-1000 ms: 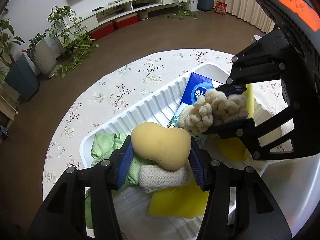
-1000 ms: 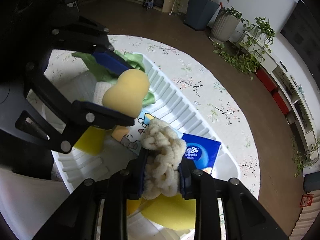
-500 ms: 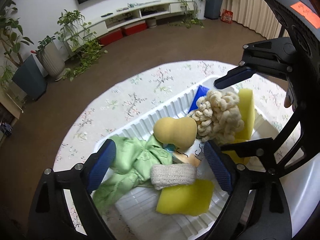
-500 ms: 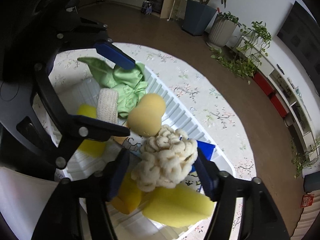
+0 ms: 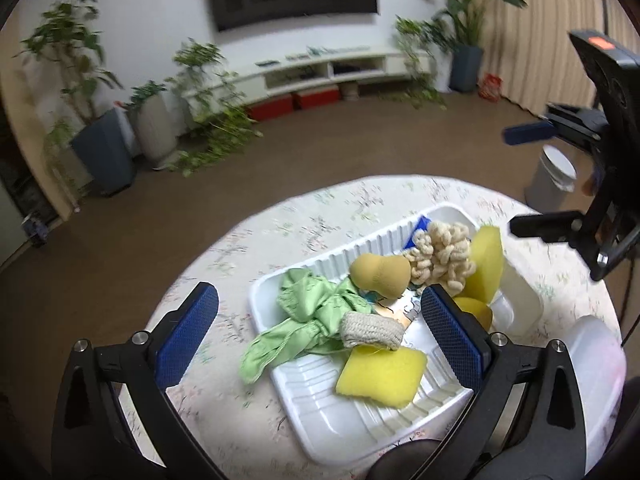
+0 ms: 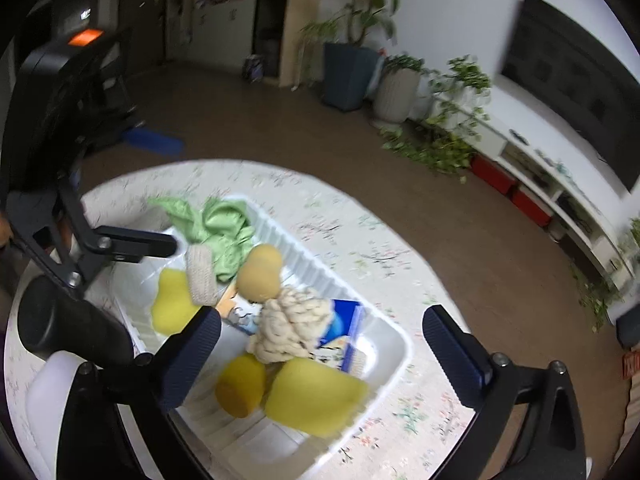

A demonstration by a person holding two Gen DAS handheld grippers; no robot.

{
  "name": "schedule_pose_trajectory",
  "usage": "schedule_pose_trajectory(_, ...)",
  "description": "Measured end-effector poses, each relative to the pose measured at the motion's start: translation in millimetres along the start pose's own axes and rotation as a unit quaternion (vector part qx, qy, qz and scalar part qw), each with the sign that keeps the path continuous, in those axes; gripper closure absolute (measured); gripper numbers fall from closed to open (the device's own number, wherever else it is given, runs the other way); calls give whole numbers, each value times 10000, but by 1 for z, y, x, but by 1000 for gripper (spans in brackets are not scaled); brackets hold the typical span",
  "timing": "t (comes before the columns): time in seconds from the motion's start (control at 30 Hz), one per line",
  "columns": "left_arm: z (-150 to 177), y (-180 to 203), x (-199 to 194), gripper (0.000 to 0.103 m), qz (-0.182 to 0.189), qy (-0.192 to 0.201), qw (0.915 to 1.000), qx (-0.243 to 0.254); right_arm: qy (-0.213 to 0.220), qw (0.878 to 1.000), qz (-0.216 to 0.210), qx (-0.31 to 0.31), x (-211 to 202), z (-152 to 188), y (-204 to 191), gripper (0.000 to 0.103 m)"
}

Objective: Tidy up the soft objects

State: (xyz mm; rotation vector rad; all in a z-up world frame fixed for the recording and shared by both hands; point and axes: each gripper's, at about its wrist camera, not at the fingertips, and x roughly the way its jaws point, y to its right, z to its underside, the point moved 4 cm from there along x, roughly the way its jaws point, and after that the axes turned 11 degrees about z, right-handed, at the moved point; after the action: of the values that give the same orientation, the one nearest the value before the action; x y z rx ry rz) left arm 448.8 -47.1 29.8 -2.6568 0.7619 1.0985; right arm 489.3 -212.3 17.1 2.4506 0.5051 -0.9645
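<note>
Soft things fill a white tray (image 5: 288, 364) on the worktop (image 5: 328, 216); in the left view the left claw (image 5: 316, 332) is opening, empty, above them; the green cloth (image 5: 304, 320) trails over the rim and could slip out; in the right view the right claw (image 6: 320, 340) is opening, empty; a blue pack (image 6: 344, 320) lies half buried.

Tray (image 5: 320, 432): white, ribbed, below both grippers, holding all.
Peanut sponge (image 5: 380, 274): tan, ahead of left gripper (image 5: 318, 328), beside cream chenille mitt (image 5: 442, 252).
Green cloth (image 5: 308, 312): crumpled, draped over rim.
Yellow sponges (image 5: 380, 372): flat.
</note>
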Motion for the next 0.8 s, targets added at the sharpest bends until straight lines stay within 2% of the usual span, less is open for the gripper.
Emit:
schedule_pose_trajectory(0.2, 19, 2, -60, 0, -361, 744, 9954, -486, 357, 9954, 497, 740, -50, 12, 29, 0)
schedule_pose_trajectory(0.33, 47, 18, -92, 0, -521, 1009, 9913, -664, 547, 9883, 721, 1227, -90, 35, 38, 0)
schedule_pose_trajectory(0.4, 62, 27, -105, 0, -714, 1078, 9890, -719, 608, 9847, 873, 1377, -107, 51, 34, 0)
schedule_pose_trajectory(0.5, 86, 43, -122, 0, -817, 1173, 9865, -801, 673, 9801, 1047, 1545, -131, 77, 16, 0)
schedule_pose_trajectory(0.7, 131, 65, -143, 0, -789, 1157, 9825, -1231, 633, 9744, 1106, 1851, -162, 127, -32, 0)
schedule_pose_trajectory(0.8, 151, 75, -149, 0, -926, 1074, 9806, -1351, 567, 9719, 1098, 2005, -173, 149, -59, 0)
